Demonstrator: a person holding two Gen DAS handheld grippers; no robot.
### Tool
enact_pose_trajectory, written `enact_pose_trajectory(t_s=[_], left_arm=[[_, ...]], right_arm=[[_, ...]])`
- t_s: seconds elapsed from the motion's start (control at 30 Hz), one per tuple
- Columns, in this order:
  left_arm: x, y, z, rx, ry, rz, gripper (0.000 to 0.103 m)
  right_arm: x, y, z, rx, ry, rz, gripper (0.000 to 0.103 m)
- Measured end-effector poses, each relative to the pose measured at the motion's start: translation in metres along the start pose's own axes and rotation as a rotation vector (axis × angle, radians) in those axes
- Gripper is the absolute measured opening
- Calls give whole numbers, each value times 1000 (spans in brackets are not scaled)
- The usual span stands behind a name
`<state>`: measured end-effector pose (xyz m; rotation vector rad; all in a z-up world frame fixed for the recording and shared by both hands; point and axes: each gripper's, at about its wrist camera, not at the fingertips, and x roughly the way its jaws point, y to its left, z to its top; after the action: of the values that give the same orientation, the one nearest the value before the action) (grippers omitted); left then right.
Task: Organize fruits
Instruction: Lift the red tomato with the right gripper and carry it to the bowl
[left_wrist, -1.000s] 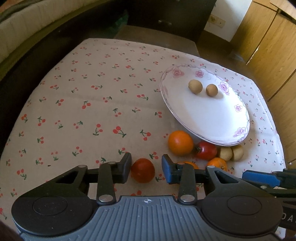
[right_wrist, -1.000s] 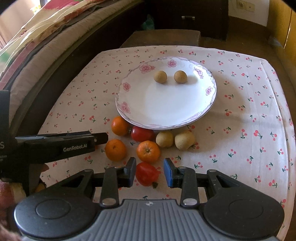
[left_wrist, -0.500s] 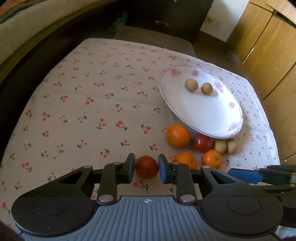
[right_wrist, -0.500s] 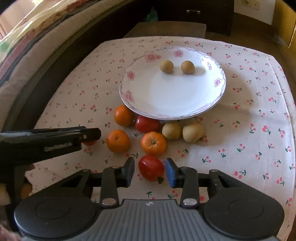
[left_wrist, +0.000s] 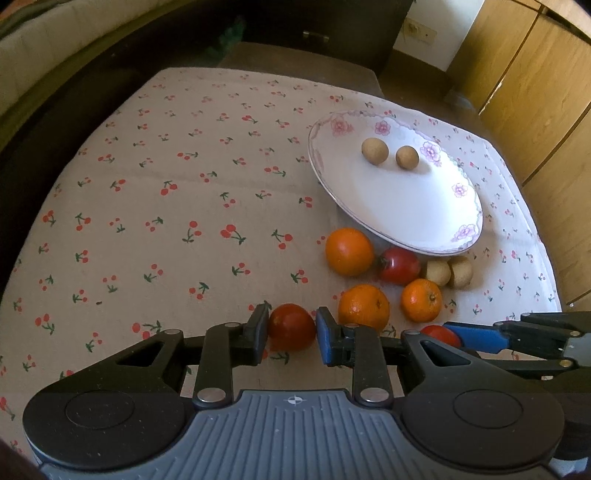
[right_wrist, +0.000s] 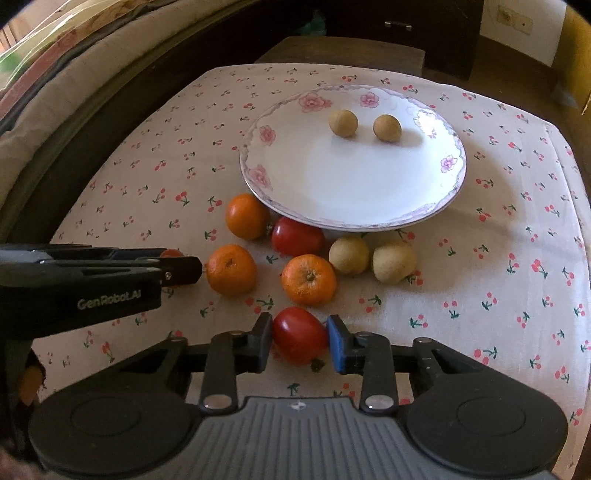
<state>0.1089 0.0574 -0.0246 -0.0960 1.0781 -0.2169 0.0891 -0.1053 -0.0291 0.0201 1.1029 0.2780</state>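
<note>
1. My left gripper (left_wrist: 291, 326) is clamped on a red tomato (left_wrist: 291, 325) sitting on the cloth between its pads.
2. My right gripper's (right_wrist: 300, 334) jaws have just been closing and now pinch a second tomato (right_wrist: 299, 334), also on the cloth.
3. I judge the job barely begun: only two small tan fruits (right_wrist: 343, 123) sit on the plate (right_wrist: 351, 192) far ahead of the right gripper.
4. Three oranges (right_wrist: 308, 279), a third tomato (right_wrist: 297, 236) and two pale fruits (right_wrist: 393, 262) wait just ahead, between gripper and plate.
5. The left gripper's side reads "GenRobot.AI" (right_wrist: 109, 294).
</note>
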Motion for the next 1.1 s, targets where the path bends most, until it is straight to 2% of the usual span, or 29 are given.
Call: enact_pose_trajectory(t_s=[0.33,0.7,0.9,1.1], left_arm=[[-3,-6,-5,13,-6,-6,35],[-19,-26,-38,75,12,-45,35],[-17,-35,-46,109,14,-40,36],[-17,-35,-47,111,7,-40,38]], right_arm=[[-16,-6,-15,51,-17,-4,33],[-27,-8,-38,52,-9,-53,33],[-26,-4,-41,21,-3,-69,33],[-24,-9,-39,45,-5,-61,33]])
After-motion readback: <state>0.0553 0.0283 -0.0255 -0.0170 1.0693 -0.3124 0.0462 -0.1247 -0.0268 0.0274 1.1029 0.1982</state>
